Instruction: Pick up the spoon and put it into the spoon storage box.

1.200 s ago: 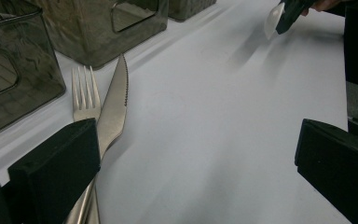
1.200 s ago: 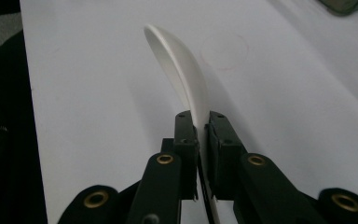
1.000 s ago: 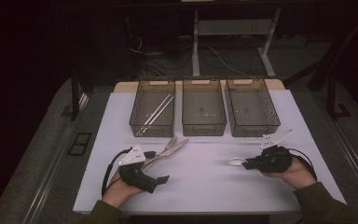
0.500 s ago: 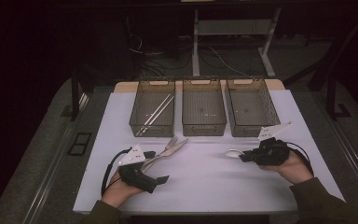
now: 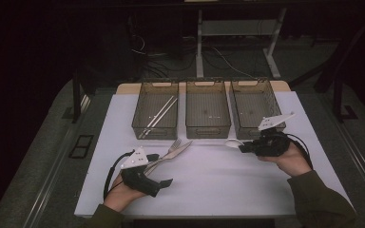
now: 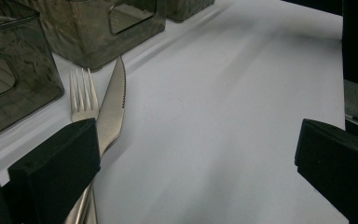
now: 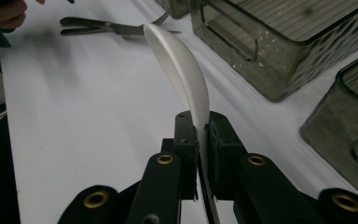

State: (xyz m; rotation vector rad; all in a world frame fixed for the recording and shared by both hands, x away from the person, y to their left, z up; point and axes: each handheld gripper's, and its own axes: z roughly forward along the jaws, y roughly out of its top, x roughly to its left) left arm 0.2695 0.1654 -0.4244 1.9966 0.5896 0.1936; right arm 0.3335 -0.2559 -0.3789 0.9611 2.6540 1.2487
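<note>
Nearest the person, the left gripper (image 5: 164,182) rests on the white tabletop (image 5: 218,190) with its jaws spread wide and nothing between them; in the left gripper view one jaw sits right beside the handles of a fork (image 6: 83,95) and a serrated knife (image 6: 112,105), which lie crossed and touching.

The change is on the other side. Compared with a second ago, the right gripper (image 5: 243,148) has lifted off the tabletop and drifted inward toward the bins, and the white spoon (image 7: 182,70) has gone with it. Its jaws are clamped on the spoon's handle, and the bowl juts out ahead of them, clear of the tabletop and just short of the gap between the middle and right bins. I read this as the pick being done and the carry under way, with the drop into a bin the step left; which bin is meant I cannot say.

Counting outward: two grippers, one fork, one knife, one spoon. Beyond them stand three clear bins in a row. The left bin (image 5: 140,124) holds what look like two thin metal rods or chopsticks (image 5: 159,115), though the high view is too dim to be sure of the count. The middle bin (image 5: 208,130) and the right bin (image 5: 240,128) appear empty.
</note>
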